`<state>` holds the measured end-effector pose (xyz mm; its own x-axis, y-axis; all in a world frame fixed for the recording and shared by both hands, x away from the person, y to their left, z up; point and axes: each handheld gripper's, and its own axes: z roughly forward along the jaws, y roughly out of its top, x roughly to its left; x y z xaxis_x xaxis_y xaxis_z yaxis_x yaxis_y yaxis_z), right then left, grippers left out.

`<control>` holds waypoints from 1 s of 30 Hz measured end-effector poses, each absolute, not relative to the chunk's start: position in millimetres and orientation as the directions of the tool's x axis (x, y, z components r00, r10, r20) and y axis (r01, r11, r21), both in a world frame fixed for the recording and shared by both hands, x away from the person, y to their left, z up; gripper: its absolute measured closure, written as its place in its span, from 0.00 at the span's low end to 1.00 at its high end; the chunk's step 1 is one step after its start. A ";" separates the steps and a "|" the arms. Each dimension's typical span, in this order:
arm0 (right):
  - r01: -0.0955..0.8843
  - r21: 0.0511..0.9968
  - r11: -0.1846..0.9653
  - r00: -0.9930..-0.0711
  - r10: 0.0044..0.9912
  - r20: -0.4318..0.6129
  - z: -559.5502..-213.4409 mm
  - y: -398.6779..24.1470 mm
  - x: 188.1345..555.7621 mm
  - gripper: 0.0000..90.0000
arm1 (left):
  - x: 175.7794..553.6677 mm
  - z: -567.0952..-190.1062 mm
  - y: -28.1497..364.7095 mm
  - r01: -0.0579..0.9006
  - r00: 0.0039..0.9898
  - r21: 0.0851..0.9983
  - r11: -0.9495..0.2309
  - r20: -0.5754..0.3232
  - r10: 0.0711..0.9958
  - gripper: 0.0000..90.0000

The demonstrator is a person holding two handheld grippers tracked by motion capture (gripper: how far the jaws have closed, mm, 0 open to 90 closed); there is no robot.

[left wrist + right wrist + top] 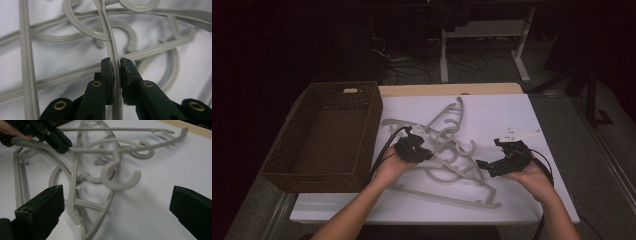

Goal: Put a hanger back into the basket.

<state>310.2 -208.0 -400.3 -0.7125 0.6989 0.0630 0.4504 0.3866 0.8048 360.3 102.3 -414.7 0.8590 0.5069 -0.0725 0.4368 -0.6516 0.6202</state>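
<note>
Several grey plastic hangers point(447, 195) lie tangled on a white board point(502, 115). My left gripper point(428, 153) is shut on the thin arm of one hanger point(110, 40), with the bar pinched between the black jaws of the left gripper point(116, 68). In the right gripper view that hanger point(120, 150) is lifted a little above the pile, its hook point(117, 176) hanging down, held by the left gripper point(58, 141). My right gripper point(488, 153) hovers to the right of the pile; the right gripper point(116, 195) is wide open with nothing between its jaws.
A dark brown wicker basket point(373, 125) stands at the left of the board, with nothing visible inside. A small white bracket-shaped piece point(522, 133) lies behind the right gripper. Bare white board lies to the right and at the back.
</note>
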 end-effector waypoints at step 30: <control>0.454 0.811 0.368 -0.705 0.705 0.075 -398.8 -211.7 310.2 0.00 | 400.5 -418.8 146.7 0.528 0.769 0.580 -0.620 -0.017 0.639 1.00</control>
<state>310.2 -211.7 -398.8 -0.7051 0.7051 0.0753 0.4544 0.3676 0.8114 400.5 146.7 -418.8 0.7688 0.6392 -0.0172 0.5282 -0.6198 0.5804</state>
